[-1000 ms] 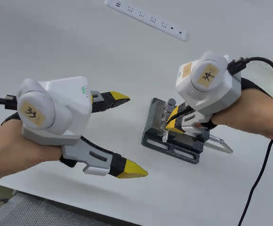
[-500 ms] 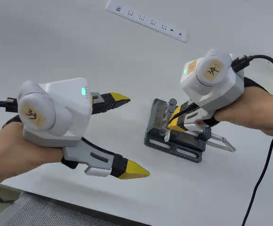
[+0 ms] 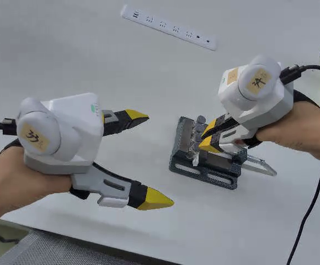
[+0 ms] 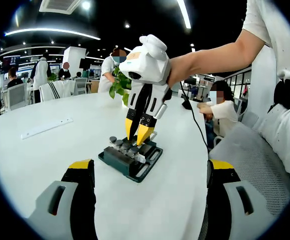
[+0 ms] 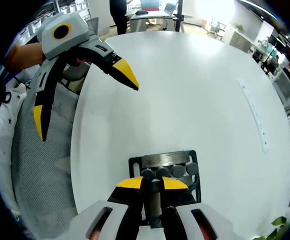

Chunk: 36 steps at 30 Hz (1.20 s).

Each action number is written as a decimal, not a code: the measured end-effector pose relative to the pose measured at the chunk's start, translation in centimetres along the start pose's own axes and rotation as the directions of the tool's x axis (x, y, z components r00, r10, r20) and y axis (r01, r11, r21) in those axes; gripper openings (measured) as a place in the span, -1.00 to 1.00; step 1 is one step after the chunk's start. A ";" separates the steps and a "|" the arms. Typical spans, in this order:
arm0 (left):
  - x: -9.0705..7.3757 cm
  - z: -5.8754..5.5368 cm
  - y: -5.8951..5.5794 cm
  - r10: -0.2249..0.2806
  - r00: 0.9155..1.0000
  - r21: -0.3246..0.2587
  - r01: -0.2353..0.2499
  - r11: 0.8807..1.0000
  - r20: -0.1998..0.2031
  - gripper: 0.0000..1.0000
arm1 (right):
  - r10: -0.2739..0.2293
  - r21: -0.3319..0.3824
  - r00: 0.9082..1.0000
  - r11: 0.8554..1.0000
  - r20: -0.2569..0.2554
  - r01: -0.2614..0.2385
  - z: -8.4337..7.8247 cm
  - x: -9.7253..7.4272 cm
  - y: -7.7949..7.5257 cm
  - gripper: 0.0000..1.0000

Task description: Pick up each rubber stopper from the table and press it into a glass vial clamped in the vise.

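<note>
my R tongs (image 3: 207,139) centre-right, low over vise (image 3: 204,168), lined up to press; tips nearly together, can't tell if pinching anything | vise clamps vials (image 4: 121,146) upright; four grey stoppers (image 5: 177,171) look seated | my L tongs (image 3: 149,159) lower left, spread, empty, parked over tabletop (image 3: 94,55)

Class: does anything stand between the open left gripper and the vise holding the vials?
Nothing visible does. Bare table lies between the left gripper and the vise; the right gripper hangs over the vials.
</note>
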<state>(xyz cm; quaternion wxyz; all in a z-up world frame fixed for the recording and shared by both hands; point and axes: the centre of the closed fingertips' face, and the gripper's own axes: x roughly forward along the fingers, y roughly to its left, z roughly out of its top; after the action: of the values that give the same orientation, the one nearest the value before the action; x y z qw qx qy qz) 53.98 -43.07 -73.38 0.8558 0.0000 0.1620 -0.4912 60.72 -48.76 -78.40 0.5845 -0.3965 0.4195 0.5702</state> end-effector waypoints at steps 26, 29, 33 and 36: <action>-0.6 0.1 -0.4 0.018 0.998 0.025 -0.016 1.000 -0.053 0.98 | -0.175 0.224 0.953 0.967 0.247 0.119 -4.5 -5.7 0.0 -0.36; -0.6 -0.1 -0.2 0.025 0.998 0.028 -0.023 0.999 -0.064 0.98 | -0.208 0.273 0.936 0.953 0.283 0.130 -5.7 -6.1 0.0 -0.27; -0.5 -0.4 -0.2 0.034 0.996 0.049 -0.030 0.998 -0.085 0.98 | -0.261 0.342 0.905 0.929 0.337 0.140 -7.6 -6.8 0.2 -0.16; -0.5 -0.4 -0.2 0.040 0.995 0.060 -0.035 0.998 -0.092 0.98 | -0.301 0.384 0.881 0.911 0.364 0.153 -9.3 -7.2 0.3 -0.04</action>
<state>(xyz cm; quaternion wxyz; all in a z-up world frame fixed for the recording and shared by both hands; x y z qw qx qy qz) 53.44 -42.74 -73.59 0.8560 0.0509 0.1874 -0.4791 60.12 -59.95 -74.70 0.7838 -0.2051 0.3284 0.4855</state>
